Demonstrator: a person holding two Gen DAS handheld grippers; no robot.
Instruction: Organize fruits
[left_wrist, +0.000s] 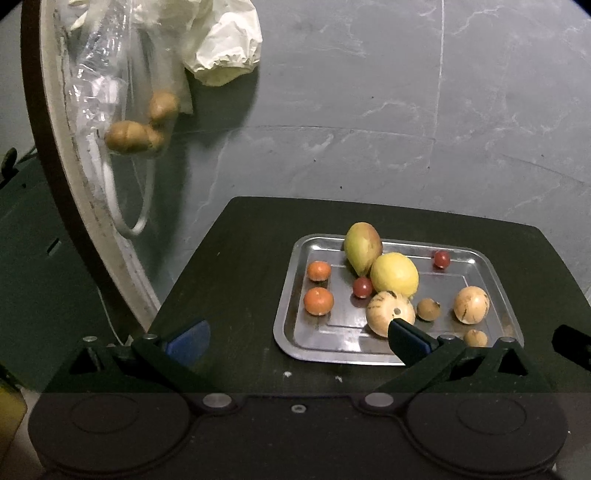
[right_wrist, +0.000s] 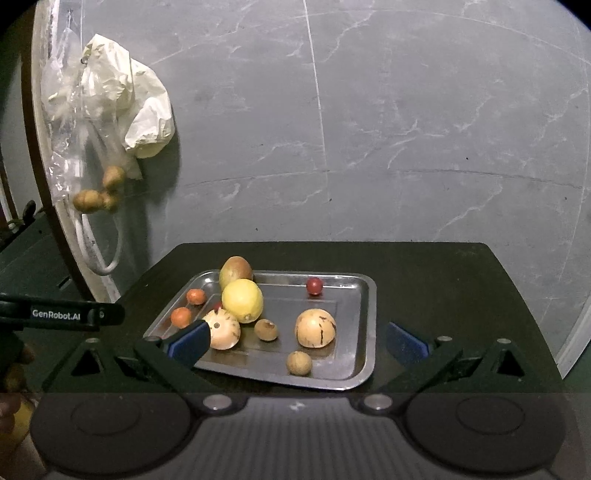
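A steel tray (left_wrist: 491, 269) (right_wrist: 354, 369) on a dark table (left_wrist: 236, 266) (right_wrist: 443, 295) holds a mango (left_wrist: 362, 249) (right_wrist: 236, 271), a lemon (left_wrist: 394, 275) (right_wrist: 242, 300), two pale striped melons (left_wrist: 384, 312) (left_wrist: 471, 305) (right_wrist: 316, 328), two small oranges (left_wrist: 318, 301) (right_wrist: 181, 316), red cherry tomatoes (left_wrist: 441, 258) (right_wrist: 314, 285) and small brown fruits (left_wrist: 428, 309) (right_wrist: 299, 363). My left gripper (left_wrist: 299, 338) hovers open at the tray's near-left corner. My right gripper (right_wrist: 297, 341) hovers open over the tray's near side. Neither holds anything.
A clear plastic bag with brown fruits (left_wrist: 136, 134) (right_wrist: 98, 194) and a white bag (left_wrist: 225, 40) (right_wrist: 136, 110) hang at the left against a grey marble wall. The left gripper's body (right_wrist: 62, 314) shows at the right wrist view's left edge, beside a hand (right_wrist: 9, 387).
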